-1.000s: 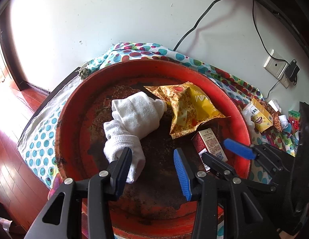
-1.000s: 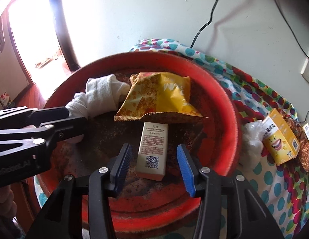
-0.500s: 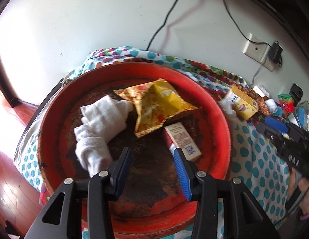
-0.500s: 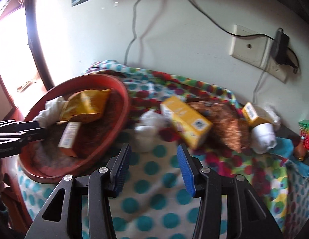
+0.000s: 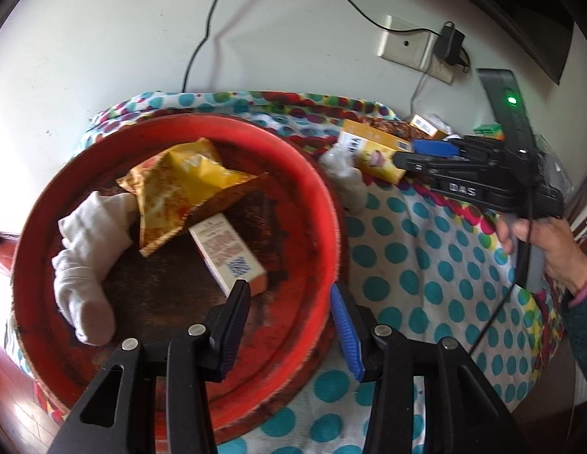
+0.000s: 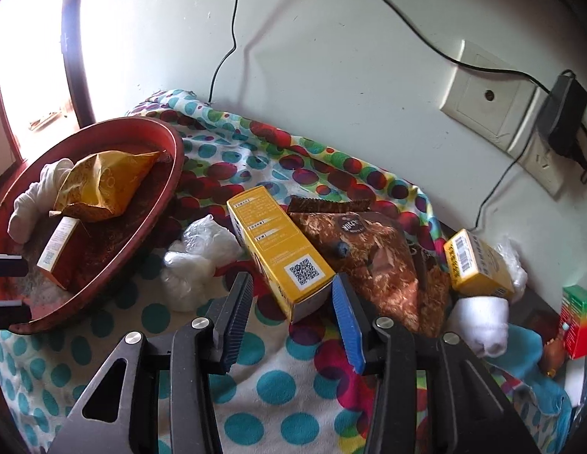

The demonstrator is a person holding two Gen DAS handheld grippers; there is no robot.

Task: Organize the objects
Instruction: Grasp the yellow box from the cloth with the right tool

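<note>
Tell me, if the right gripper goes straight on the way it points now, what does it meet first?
Most likely the long yellow cardboard box with a QR code: its near end lies on the spotted cloth just ahead of the right gripper, in line with the gap between the open jaws. How far ahead is hard to judge.

A red basin (image 5: pixel 323 204) with a dark, worn floor is seen on a white cloth (image 6: pixel 278 386) patterned with teal, red and green dots. Inside are a white sock (image 5: pixel 85 265), a yellow snack bag (image 5: pixel 187 185) and a cream-and-orange box (image 5: pixel 229 257). A yellow box (image 6: pixel 282 257) is printed with a black code.
</note>
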